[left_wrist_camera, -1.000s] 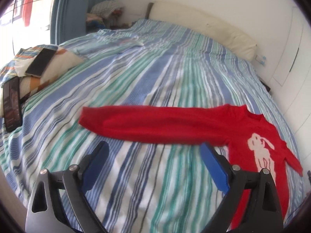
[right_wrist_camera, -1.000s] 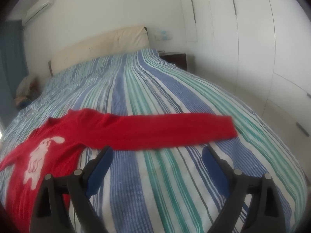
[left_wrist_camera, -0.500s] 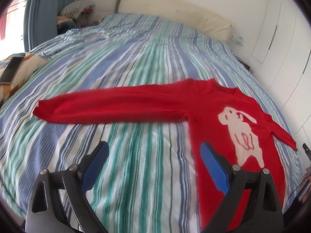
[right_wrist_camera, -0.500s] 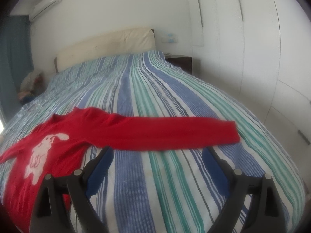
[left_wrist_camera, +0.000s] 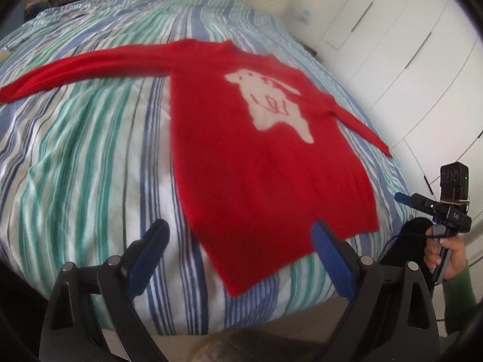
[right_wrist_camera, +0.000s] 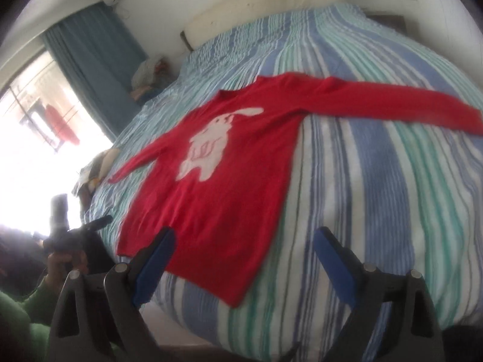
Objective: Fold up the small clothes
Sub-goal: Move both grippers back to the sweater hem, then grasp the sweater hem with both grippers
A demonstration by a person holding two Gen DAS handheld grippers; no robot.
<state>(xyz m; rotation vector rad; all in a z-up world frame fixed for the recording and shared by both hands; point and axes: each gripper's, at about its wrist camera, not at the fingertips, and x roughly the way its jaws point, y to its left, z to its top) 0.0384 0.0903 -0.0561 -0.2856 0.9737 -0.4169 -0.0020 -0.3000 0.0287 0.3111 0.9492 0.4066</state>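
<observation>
Red sweater (left_wrist_camera: 241, 138) with a white dog figure (left_wrist_camera: 271, 102) on its chest lies spread flat, front up, on the striped bed (left_wrist_camera: 90, 150), its hem nearest the near edge of the mattress.

In the left wrist view, the left gripper (left_wrist_camera: 238, 253) hangs over that near edge with its blue fingers (left_wrist_camera: 148, 259) spread wide and nothing between the pads. The sweater's hem corner lies just ahead of and between the fingertips, not touched by them. One sleeve stretches far out to the left beyond the left finger, and the other runs off to the right past the right finger. Lower right of the fingers, the person's right hand (left_wrist_camera: 446, 256) in a green sleeve (left_wrist_camera: 462, 298) grips the other tool's handle.

In the right wrist view, the right gripper (right_wrist_camera: 244, 256) also stands wide open and empty. The sweater's hem lies just ahead of its left finger (right_wrist_camera: 154, 262), while bare striped cover lies ahead of the right finger. A long sleeve reaches out to the right, well beyond the fingertips. A blue curtain (right_wrist_camera: 93, 60) hangs far off to the left.
</observation>
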